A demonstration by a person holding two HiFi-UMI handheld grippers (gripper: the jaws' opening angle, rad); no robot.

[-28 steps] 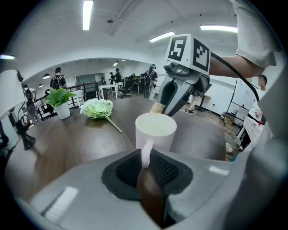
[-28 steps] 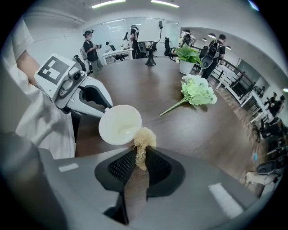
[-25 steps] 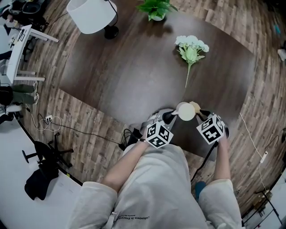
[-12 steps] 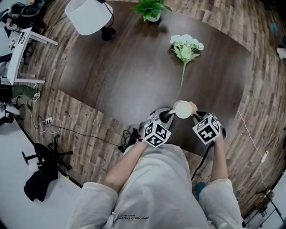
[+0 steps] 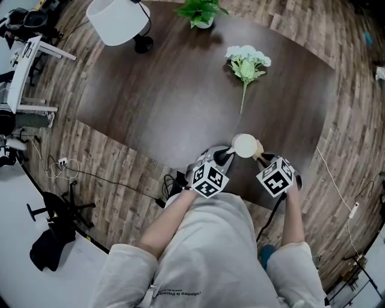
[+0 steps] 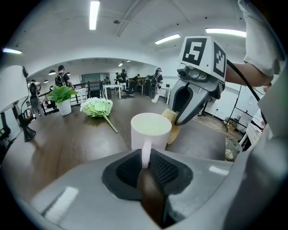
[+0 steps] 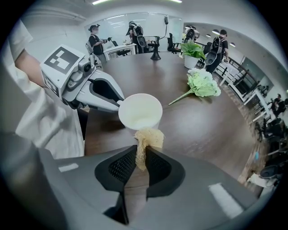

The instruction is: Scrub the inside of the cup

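Observation:
A white cup (image 5: 245, 145) (image 6: 150, 130) (image 7: 140, 112) hangs upright over the near edge of the dark table (image 5: 180, 90), its mouth facing up. My left gripper (image 5: 227, 154) (image 6: 145, 157) is shut on the cup's handle. In my right gripper (image 5: 263, 159) (image 7: 141, 157), shut, sits a tan scrub sponge (image 7: 146, 139) (image 6: 171, 126) (image 5: 259, 147). The sponge is just outside the cup's rim on its right side, close to the wall; whether it touches I cannot tell. The cup looks empty inside.
A bunch of white flowers (image 5: 246, 63) lies on the table beyond the cup. A potted plant (image 5: 201, 12) and a white lamp (image 5: 119, 21) stand at the far edge. People and desks (image 7: 135, 38) fill the room beyond. Cables (image 5: 60, 165) trail on the wooden floor at left.
The cup and both grippers have shifted slightly left and up in the head view, together with the rest of the scene. Both grips are unchanged.

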